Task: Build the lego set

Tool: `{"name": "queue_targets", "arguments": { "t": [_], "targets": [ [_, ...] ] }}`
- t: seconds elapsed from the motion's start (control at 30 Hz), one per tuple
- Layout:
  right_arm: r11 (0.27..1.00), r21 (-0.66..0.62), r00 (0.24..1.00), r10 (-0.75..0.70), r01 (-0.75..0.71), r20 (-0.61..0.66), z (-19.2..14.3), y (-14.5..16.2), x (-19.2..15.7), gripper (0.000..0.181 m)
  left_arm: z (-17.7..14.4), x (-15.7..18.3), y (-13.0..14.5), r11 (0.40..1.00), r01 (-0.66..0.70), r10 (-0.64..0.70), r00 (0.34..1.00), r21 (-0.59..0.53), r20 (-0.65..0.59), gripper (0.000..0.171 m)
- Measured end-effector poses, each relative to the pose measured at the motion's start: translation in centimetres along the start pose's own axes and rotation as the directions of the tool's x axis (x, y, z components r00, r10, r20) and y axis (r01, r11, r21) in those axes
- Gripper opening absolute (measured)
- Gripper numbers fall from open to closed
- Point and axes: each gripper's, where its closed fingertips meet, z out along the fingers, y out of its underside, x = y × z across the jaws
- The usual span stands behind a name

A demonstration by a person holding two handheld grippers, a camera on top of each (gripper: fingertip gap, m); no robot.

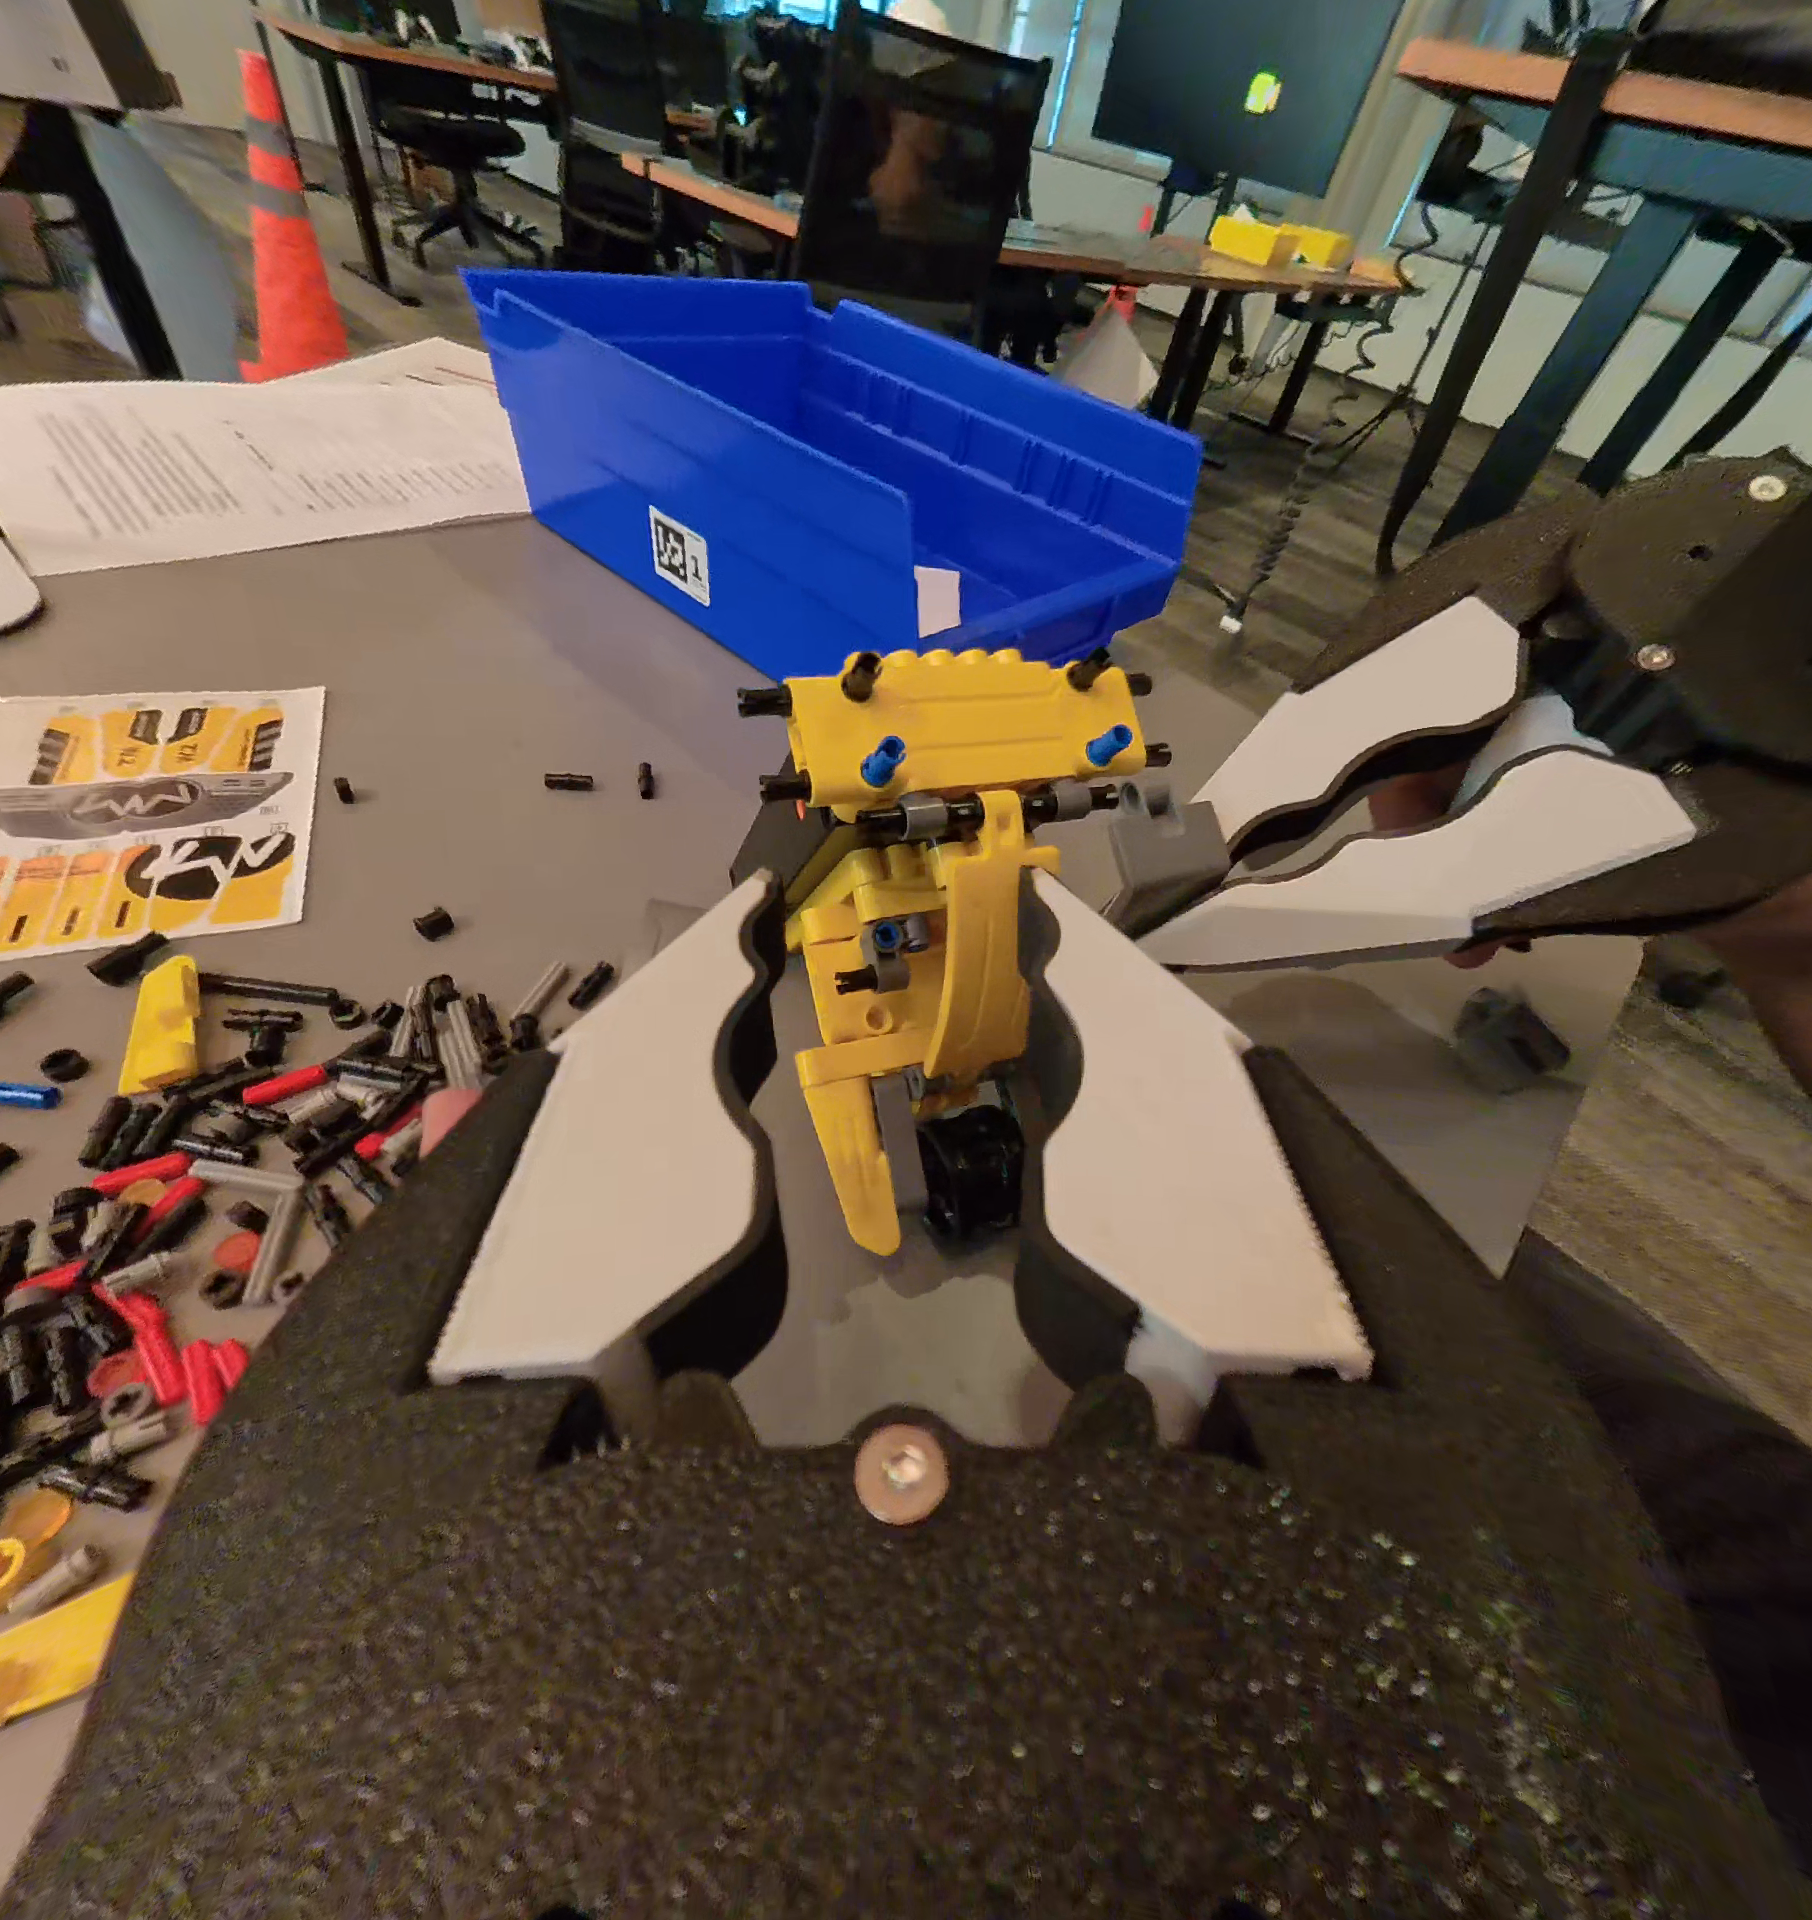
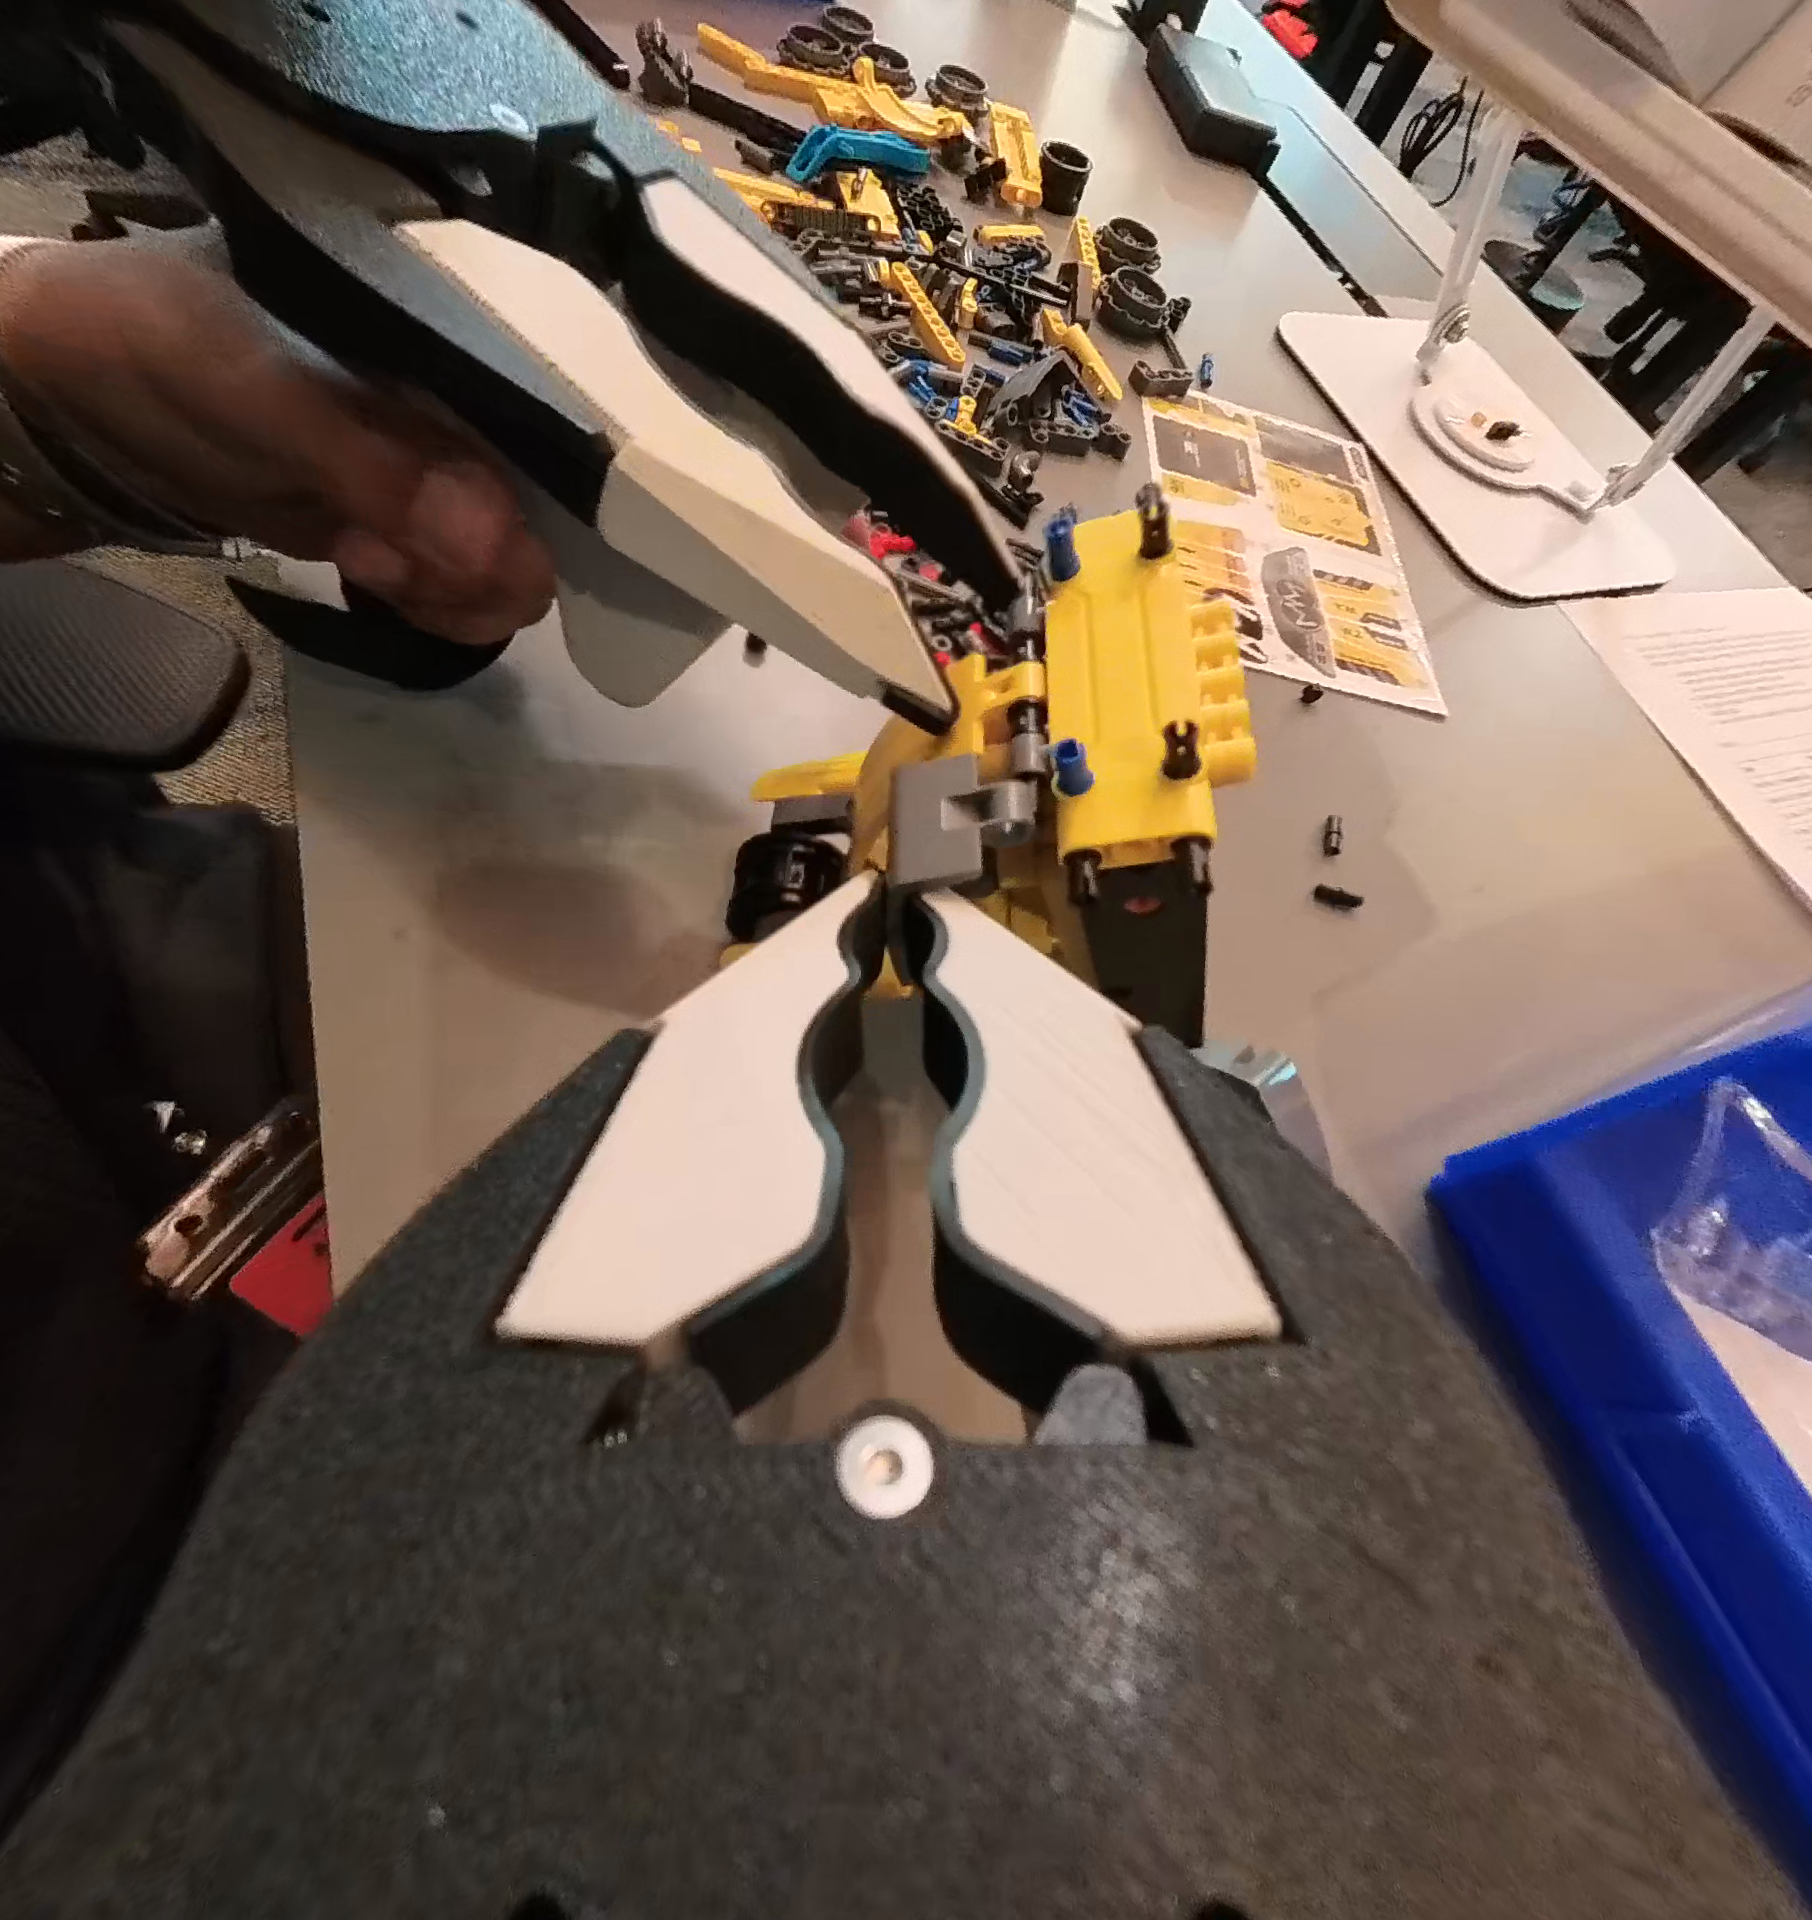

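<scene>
Left wrist view: left gripper clamps the yellow toy model above the grey table, blue bin behind; right wrist view: right gripper pinches a grey block against that model.

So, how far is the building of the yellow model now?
Done: a yellow model with pins and one black wheel is partly assembled. In hand: the left hand-held gripper clamps the model, and the right hand-held gripper pinches a grey piece against its side. Left: many loose parts and an unused sticker sheet lie on the table.
</scene>
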Motion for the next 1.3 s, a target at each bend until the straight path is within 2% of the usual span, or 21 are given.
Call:
{"name": "queue_targets", "arguments": {
  "t": [0.3, 0.47, 0.53, 0.63, 0.67, 0.7, 0.73, 0.77, 0.9, 1.0, 1.1, 1.2, 1.3],
  "targets": [
    [1.0, -0.026, 1.0, -0.01, 0.01, -0.003, -0.3, 0.7, -0.1, 0.002, -0.1, 0.3, 0.2, 0.997, -0.057, 0.055, 0.997, -0.055, -0.046, 0.04],
    [1.0, -0.015, 0.994, 0.016, -0.017, -0.106, -2.8, 1.7, 1.3, 0.002, -0.7, 1.4, 0.4, 0.998, 0.028, -0.03, 0.999, -0.052, -0.032, 0.042],
    [1.0, 0.007, 0.986, 0.031, -0.031, -0.164, -3.7, 1.8, 2.4, 0.002, -0.3, 1.8, 0.9, 0.997, 0.04, -0.038, 0.999, -0.06, 0.022, 0.044],
    [0.994, 0.084, 0.975, 0.084, -0.068, -0.204, -4.8, 1.3, 3.3, 0.002, 0.5, 0.2, 1.4, 0.996, -0.031, 0.047, 0.976, -0.078, 0.212, 0.05],
    [0.989, 0.118, 0.974, 0.108, -0.085, -0.201, -5.1, 1.0, 3.2, 0.002, 0.6, 0.0, 1.1, 0.995, -0.062, 0.078, 0.968, -0.074, 0.241, 0.05],
    [0.983, 0.152, 0.972, 0.133, -0.105, -0.192, -5.3, 0.8, 3.0, 0.002, 0.8, 0.2, 1.0, 0.993, -0.093, 0.107, 0.965, -0.07, 0.24, 0.043],
    [0.975, 0.184, 0.971, 0.158, -0.125, -0.18, -5.5, 0.7, 2.6, 0.002, 0.9, 0.5, 0.9, 0.991, -0.114, 0.128, 0.964, -0.073, 0.232, 0.028],
    [0.968, 0.211, 0.969, 0.175, -0.137, -0.173, -5.6, 0.6, 2.4, 0.002, 0.9, 0.7, 0.9, 0.989, -0.127, 0.142, 0.963, -0.082, 0.231, 0.026],
    [0.955, 0.26, 0.969, 0.186, -0.14, -0.162, -5.7, -0.7, 1.6, 0.002, 1.1, 2.3, 1.2, 0.963, -0.243, 0.257, 0.958, -0.114, 0.129, 0.025],
    [0.974, 0.212, 0.98, 0.12, -0.085, -0.161, -5.4, -0.8, 0.5, 0.002, 0.9, 3.5, 1.5, 0.933, -0.336, 0.341, 0.94, -0.127, 0.019, 0.024],
    [0.981, 0.185, 0.994, 0.068, -0.052, -0.083, -5.7, -1.2, -1.4, 0.003, 0.3, 5.1, 2.1, 0.897, -0.433, 0.416, 0.896, -0.094, -0.157, 0.024],
    [0.971, 0.223, 0.995, 0.076, -0.087, 0.058, -7.0, -2.5, -3.7, 0.001, -1.1, 6.3, 2.4, 0.897, -0.439, 0.397, 0.849, -0.049, -0.35, 0.024],
    [0.955, 0.278, 0.993, 0.087, -0.106, 0.079, -8.5, -4.2, -4.3, 0.002, -2.0, 6.2, 2.5, 0.934, -0.357, 0.3, 0.826, -0.031, -0.478, 0.024]
  ]
}}
